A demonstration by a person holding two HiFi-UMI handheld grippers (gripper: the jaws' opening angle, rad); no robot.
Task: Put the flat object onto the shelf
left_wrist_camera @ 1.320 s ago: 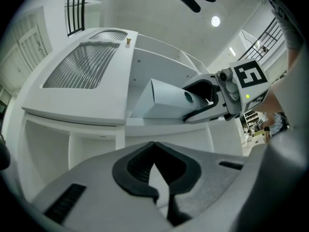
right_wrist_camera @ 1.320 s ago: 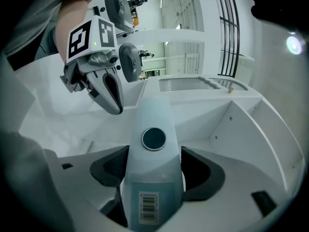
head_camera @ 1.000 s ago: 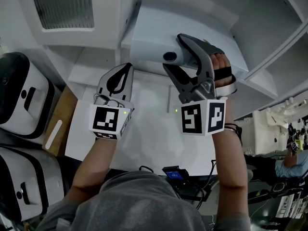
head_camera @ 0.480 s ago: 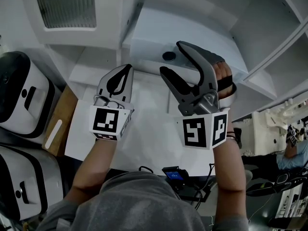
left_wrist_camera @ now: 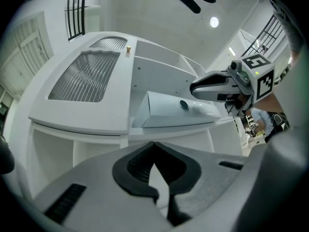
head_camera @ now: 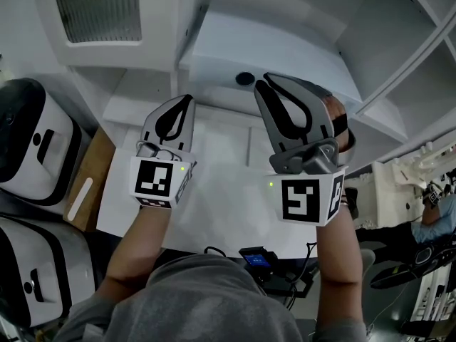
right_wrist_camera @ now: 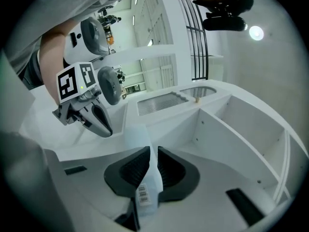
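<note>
A white tabletop (head_camera: pixel 221 212) lies below a white shelf (head_camera: pixel 135 104). Nearest, the left gripper (head_camera: pixel 189 100) hangs pinched together on nothing. The right gripper (head_camera: pixel 262 81) has just been closing and now clamps the near edge of the flat white box (head_camera: pixel 285 48), which rests on the shelf's front. The box can probably now be pushed in deeper.

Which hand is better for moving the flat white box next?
Right. The right gripper has just been closing its jaws on the flat white box, pinching its barcode end. The left gripper is shut on nothing, off to the side.
</note>
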